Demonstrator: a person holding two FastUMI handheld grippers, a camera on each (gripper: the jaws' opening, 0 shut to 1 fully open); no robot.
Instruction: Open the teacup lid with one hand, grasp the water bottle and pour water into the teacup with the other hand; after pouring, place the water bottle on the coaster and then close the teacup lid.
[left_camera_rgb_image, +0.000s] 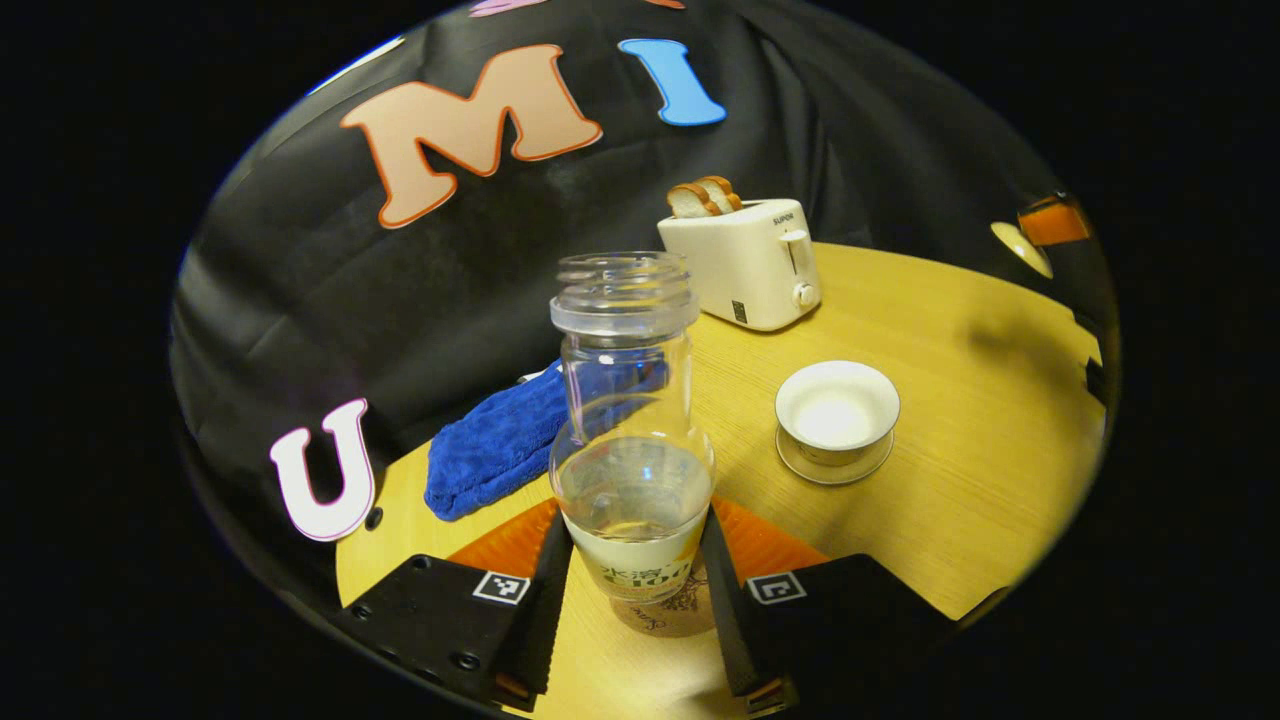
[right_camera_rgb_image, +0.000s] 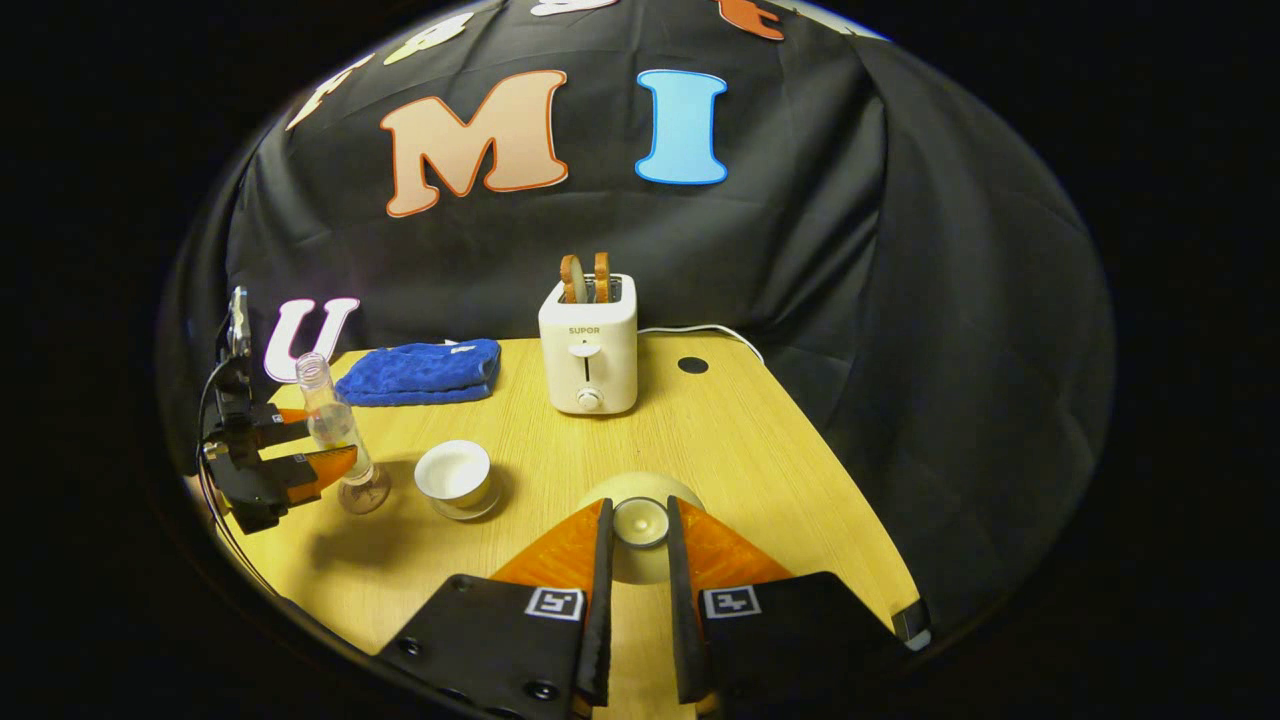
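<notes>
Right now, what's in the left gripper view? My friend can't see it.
The left tool grips an open water bottle, upright above the wooden table. Beyond it sit an uncovered teacup, a blue towel and a toaster.

- Bare table (right_camera_rgb_image: 700, 440) lies open right of the toaster (right_camera_rgb_image: 588, 345) and in front of it
- Teacup (right_camera_rgb_image: 455, 478) stands just beside the water bottle (right_camera_rgb_image: 335, 425), narrowing that gap
- Blue towel (right_camera_rgb_image: 420, 372) blocks the back-left corner
</notes>
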